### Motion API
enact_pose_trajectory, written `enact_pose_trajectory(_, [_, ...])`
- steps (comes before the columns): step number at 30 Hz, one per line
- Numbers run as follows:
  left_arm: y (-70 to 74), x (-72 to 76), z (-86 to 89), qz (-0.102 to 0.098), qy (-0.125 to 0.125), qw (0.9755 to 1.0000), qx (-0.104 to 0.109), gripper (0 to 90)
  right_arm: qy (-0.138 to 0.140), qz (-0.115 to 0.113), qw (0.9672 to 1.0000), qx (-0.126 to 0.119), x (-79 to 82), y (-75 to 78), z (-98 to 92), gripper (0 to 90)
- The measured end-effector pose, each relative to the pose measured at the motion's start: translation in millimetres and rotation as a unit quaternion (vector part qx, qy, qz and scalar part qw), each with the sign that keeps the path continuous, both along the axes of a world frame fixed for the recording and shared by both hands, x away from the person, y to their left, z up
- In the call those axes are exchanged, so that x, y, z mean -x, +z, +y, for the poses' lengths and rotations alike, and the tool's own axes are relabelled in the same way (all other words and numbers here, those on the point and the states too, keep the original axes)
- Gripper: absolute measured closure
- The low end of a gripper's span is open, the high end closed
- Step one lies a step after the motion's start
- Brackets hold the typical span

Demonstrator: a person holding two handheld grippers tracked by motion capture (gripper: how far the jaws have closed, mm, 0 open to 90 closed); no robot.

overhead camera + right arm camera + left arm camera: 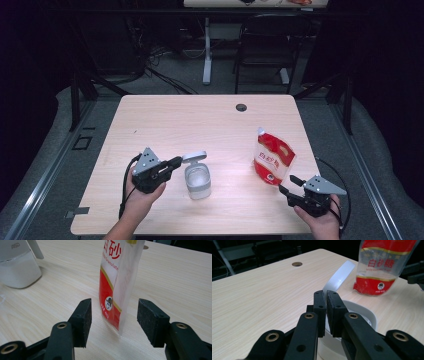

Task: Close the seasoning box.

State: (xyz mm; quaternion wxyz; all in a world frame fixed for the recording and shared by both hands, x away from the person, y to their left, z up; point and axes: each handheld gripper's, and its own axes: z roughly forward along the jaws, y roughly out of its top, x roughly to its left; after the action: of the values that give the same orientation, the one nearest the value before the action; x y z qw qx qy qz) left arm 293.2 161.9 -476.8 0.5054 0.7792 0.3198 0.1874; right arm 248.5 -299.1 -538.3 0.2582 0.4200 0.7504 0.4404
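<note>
A clear white container (197, 180) stands near the table's front middle, its grey flip lid (195, 157) raised upright. My left gripper (177, 161) reaches in from the left and is shut on the lid's edge; in the left gripper view the pads (320, 305) pinch the thin lid (338, 277) above the container's rim (362, 311). A red and clear sugar bag (272, 160) stands upright to the right. My right gripper (290, 184) is open just in front of it; the bag's lower corner (115, 302) sits between the pads, untouched.
The light wooden table (200, 120) has a cable hole (241, 107) near its far edge. A dark chair (265, 45) and a desk leg stand beyond the table. Dark floor and rails run along both sides.
</note>
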Motion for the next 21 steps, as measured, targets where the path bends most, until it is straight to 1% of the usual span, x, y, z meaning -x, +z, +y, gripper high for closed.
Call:
enact_pose_trajectory(2, [-0.4,3.1,-1.3,-0.001,-0.002,1.0,-0.005,85.9,0.0,0.001,1.0,-0.007,-0.7,-1.0,0.9,45.6])
enact_pose_trajectory(4, [-0.6,5.5,-2.1,0.0,-0.004,1.0,-0.006,85.9,0.002,0.002,1.0,0.0,-1.1,-1.3,1.0,45.6])
enact_pose_trajectory(9, [-0.2,7.3,-1.3,0.001,-0.009,0.9999,-0.007,84.2,0.005,0.001,1.0,-0.002,-0.9,-0.8,3.2,45.6])
enact_pose_trajectory(14, [2.9,8.3,0.2,-0.004,-0.006,1.0,-0.006,84.1,0.005,0.002,1.0,0.002,-0.5,-0.1,1.4,45.6])
enact_pose_trajectory(15, [3.4,7.9,1.2,-0.005,-0.004,1.0,-0.007,84.1,0.004,0.001,1.0,-0.002,-0.6,-0.6,1.4,45.6])
enact_pose_trajectory(17, [2.9,6.6,3.0,-0.004,-0.004,0.9999,-0.009,84.1,0.004,0.002,1.0,-0.003,-0.7,-1.0,1.2,45.6])
enact_pose_trajectory(21, [0.5,3.0,7.0,-0.001,0.006,1.0,-0.007,83.1,0.006,0.003,1.0,0.003,-0.7,-1.0,2.2,45.6])
